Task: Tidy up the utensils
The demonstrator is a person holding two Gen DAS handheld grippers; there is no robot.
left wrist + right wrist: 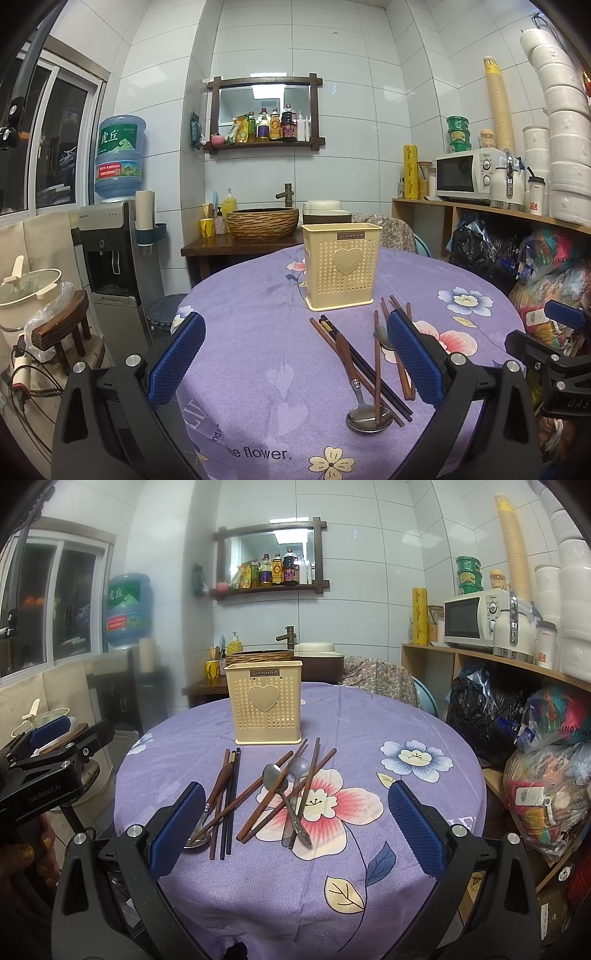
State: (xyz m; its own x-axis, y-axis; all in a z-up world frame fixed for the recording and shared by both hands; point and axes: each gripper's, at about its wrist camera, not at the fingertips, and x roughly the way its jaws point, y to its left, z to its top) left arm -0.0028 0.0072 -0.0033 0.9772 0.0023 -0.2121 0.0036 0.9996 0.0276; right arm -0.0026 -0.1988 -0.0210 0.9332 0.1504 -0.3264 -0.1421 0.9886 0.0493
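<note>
We see a round bench (424, 709) under a purple flowered cloth. Toward twelve o'clock stands an upright cream utensil holder (265, 702) with a heart on its front. Nearer us lie loose utensils: brown chopsticks (258, 794) crossing two metal spoons (275, 775) at center, and black chopsticks (231, 801) beside a wooden-handled spoon (216, 794) at nine o'clock. Our left tool (295, 358) and right tool (295, 827) are both spread wide, gripping nothing.

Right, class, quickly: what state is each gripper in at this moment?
Left gripper: open, holding nothing, above the purple flowered tablecloth.
Right gripper: open, holding nothing.
</note>
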